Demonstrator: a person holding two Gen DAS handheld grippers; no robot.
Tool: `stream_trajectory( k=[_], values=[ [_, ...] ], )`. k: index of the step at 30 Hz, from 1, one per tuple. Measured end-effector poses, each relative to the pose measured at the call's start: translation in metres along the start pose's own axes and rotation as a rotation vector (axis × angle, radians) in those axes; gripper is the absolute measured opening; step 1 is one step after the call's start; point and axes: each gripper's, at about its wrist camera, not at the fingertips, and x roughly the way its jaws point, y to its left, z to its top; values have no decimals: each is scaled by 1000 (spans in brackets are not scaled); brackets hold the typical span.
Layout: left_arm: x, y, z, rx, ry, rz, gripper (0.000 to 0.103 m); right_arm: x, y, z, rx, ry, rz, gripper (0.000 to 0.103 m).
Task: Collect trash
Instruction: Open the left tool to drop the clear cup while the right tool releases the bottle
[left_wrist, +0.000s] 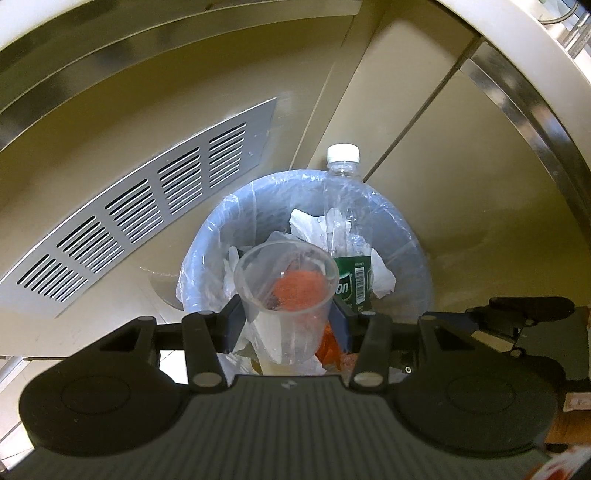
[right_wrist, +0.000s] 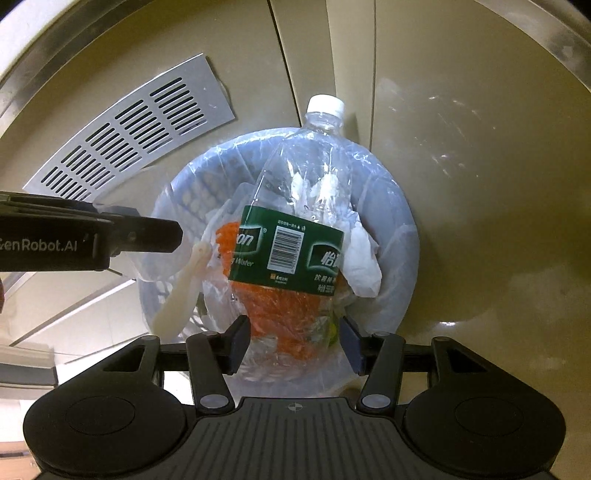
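Left tongs (left_wrist: 286, 325) clamped on clear cup (left_wrist: 286, 291); right tongs (right_wrist: 295, 345) agape astride bottle (right_wrist: 295, 229).

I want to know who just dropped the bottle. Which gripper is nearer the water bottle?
Right. The right gripper stands open just over the water bottle in the bin; the left gripper, beside it, grips a plastic cup.

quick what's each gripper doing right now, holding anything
Left tongs: closed on the clear plastic cup, above the trash bin.
Right tongs: open, holding nothing; the water bottle lies in the bin below.
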Motion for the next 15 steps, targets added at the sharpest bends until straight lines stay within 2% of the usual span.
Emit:
stream_trajectory(
  k=[1,2,3,15],
  values=[
    [0,1,0,-5,2,-2,51,-1,-1,0,0,-1,-1,54],
    [0,2,-1,-10,-1,1,64,-1,-2,0,2,-3,-2,54],
    [-1,2,-1,-10,-8,5,72,-1,-2,1,4,-5,-2,54],
    [-13,6,-9,-24,-17,18,73,-4,0,0,2,-14,-5,54]
  ],
)
